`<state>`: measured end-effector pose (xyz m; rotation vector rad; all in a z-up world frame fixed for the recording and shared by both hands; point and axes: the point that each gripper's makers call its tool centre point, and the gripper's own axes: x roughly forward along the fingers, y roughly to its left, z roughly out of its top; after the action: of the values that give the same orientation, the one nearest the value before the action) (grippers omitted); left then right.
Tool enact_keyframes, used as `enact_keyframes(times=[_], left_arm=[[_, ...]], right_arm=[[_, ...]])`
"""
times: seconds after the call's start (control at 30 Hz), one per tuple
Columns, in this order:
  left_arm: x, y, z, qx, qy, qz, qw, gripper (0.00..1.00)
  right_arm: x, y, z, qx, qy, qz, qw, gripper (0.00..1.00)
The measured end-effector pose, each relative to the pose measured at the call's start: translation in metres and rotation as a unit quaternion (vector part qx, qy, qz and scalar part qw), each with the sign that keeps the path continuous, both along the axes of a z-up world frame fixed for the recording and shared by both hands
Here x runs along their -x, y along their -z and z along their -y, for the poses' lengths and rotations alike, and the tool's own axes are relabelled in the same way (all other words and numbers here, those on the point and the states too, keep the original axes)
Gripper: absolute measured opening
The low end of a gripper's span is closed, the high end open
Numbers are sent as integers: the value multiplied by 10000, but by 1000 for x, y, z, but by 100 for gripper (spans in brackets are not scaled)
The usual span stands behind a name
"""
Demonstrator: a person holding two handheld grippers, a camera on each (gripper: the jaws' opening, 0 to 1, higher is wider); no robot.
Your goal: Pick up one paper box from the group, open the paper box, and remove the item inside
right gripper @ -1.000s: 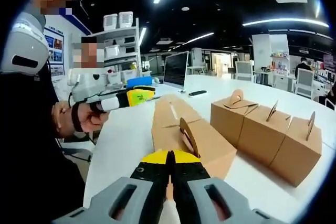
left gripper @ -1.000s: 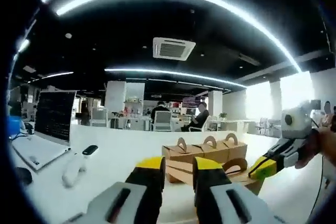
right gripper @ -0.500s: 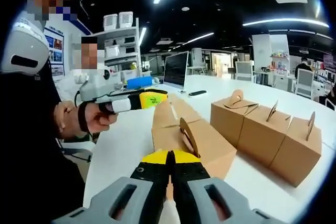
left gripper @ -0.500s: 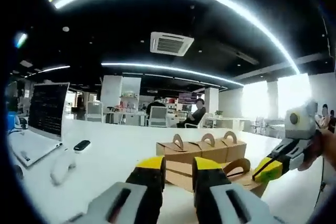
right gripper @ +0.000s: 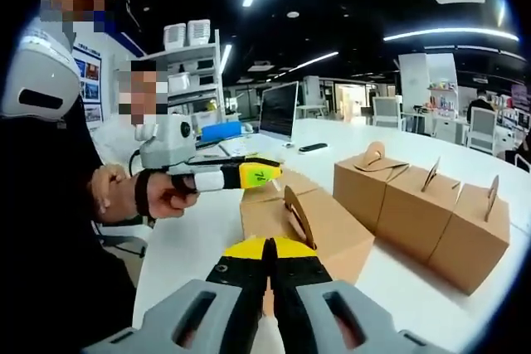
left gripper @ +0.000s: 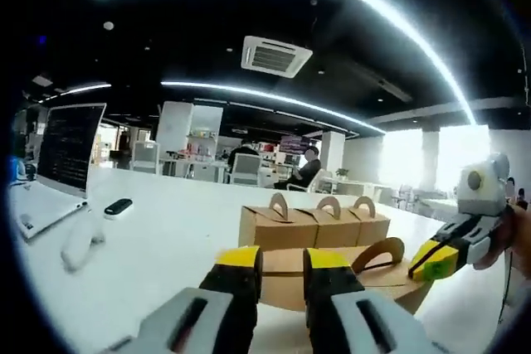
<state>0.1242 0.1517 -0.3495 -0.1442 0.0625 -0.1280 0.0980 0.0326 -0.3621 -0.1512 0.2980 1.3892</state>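
**Right gripper's got the near box, left one lining up**

The right gripper point(right gripper: 267, 248) is clenched on the handle tab of the near paper box point(right gripper: 319, 225). The left gripper point(left gripper: 281, 259), jaws parted and empty, sits at the box's other end, pointing along its length. Three more boxes point(right gripper: 423, 201) stand just behind, on the white table point(left gripper: 158, 234).

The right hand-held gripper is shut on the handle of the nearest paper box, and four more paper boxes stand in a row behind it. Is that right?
Not quite: the right gripper view shows three boxes in the row, not four. The right hand-held gripper is shut on the nearest paper box's handle.
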Motion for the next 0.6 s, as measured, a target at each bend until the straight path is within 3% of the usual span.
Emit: enact_keyframes(times=[0.3,0.43,0.6], left_arm=[[-8,22,2,364,78,-301,9989,16],[-8,25,6,371,145,-359,9986,4],[-9,34,11,282,263,-483,9981,4]], right_arm=[[1,0,-1,3,11,-9,10000,3],[0,1,-1,24,6,-9,10000,3],[0,1,-1,35,5,-8,10000,3]])
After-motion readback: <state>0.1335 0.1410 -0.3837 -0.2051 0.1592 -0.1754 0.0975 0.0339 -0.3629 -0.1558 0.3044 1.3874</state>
